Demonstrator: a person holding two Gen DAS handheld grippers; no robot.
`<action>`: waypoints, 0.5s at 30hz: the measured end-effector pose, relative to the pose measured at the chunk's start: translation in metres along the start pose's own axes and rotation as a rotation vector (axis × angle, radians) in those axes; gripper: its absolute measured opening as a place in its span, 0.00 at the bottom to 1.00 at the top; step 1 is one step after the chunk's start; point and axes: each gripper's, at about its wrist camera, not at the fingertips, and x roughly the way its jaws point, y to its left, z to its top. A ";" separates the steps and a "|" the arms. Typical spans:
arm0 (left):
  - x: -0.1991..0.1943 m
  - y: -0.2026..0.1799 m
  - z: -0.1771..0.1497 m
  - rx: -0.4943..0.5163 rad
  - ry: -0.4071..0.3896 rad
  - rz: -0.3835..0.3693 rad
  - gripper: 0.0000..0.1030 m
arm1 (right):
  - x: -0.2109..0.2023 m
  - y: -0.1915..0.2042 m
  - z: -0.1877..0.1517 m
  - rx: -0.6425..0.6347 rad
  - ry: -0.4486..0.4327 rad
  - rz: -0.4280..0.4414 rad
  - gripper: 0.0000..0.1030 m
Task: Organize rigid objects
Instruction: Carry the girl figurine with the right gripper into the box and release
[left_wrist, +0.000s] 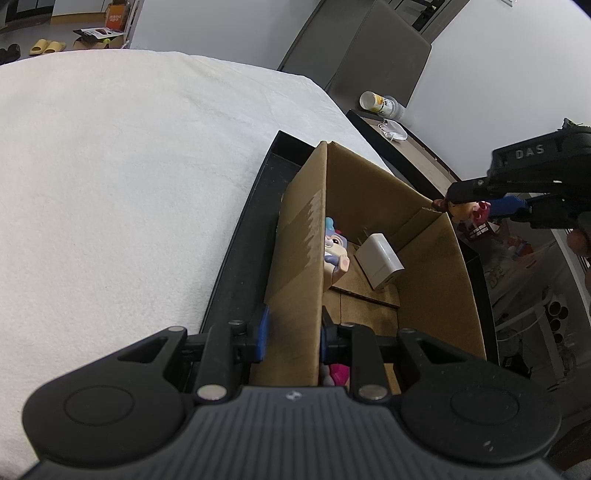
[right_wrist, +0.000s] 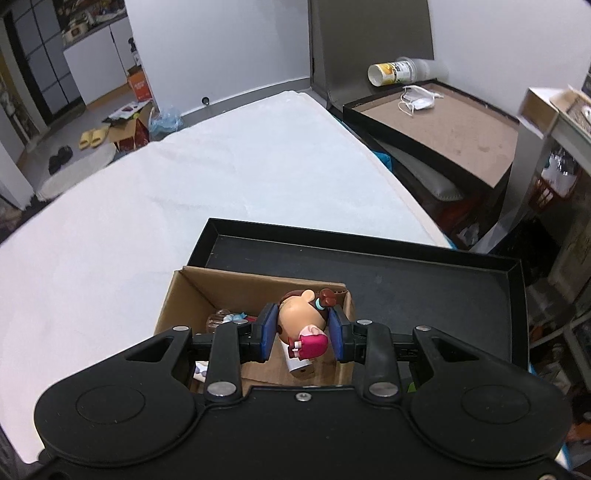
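A brown cardboard box (left_wrist: 424, 266) stands in a black tray (left_wrist: 240, 236) on a white cloth. My left gripper (left_wrist: 293, 332) is shut on the box's near-left wall. Inside lie a white charger (left_wrist: 378, 260) and a blue-eared toy figure (left_wrist: 334, 247). My right gripper (right_wrist: 303, 330) is shut on a doll figure (right_wrist: 301, 323) with brown hair and a pink part, held over the box (right_wrist: 195, 295). In the left wrist view the right gripper (left_wrist: 476, 208) holds the doll (left_wrist: 471, 216) above the box's far right corner.
The black tray (right_wrist: 424, 280) extends to the right of the box. A second tray (right_wrist: 443, 122) with a face mask and a tipped cup (right_wrist: 391, 72) sits beyond the table's right edge. White cloth (right_wrist: 221, 177) covers the table.
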 end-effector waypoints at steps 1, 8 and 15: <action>0.000 0.000 0.000 0.000 0.000 0.000 0.23 | 0.001 0.004 0.000 -0.021 -0.007 -0.019 0.29; 0.000 0.001 0.000 0.000 0.000 -0.002 0.24 | 0.008 0.014 0.000 -0.071 -0.008 -0.073 0.31; 0.000 0.001 0.000 -0.001 -0.001 -0.006 0.24 | -0.006 0.009 -0.009 -0.079 -0.014 -0.048 0.31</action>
